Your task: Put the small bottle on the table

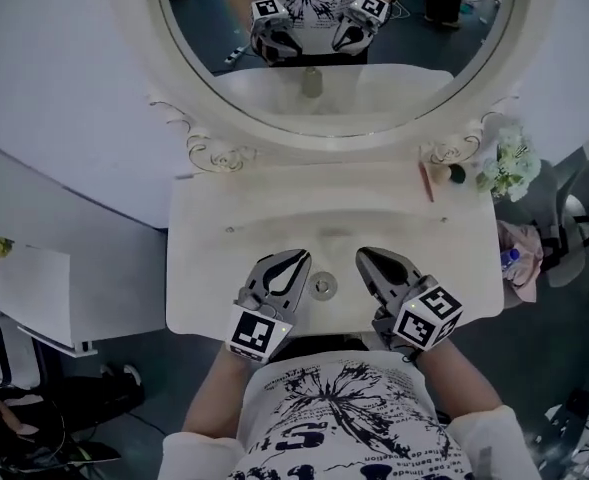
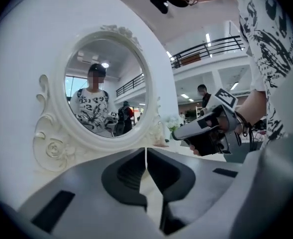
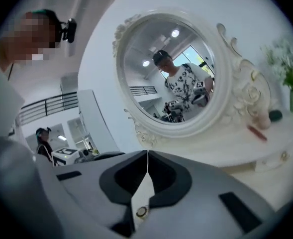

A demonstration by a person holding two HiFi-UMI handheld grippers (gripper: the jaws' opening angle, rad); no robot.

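The left hand-held gripper and right hand-held gripper are both closed and empty, and between them on the tabletop stands the small bottle, probably light, rigid and smooth, best pinched around its body.

mirror: oval white carved-frame mirror upright at back of pale dressing table
back right corner: white flower bunch; thin red stick left of it
front centre: round metal knob between left gripper and right gripper
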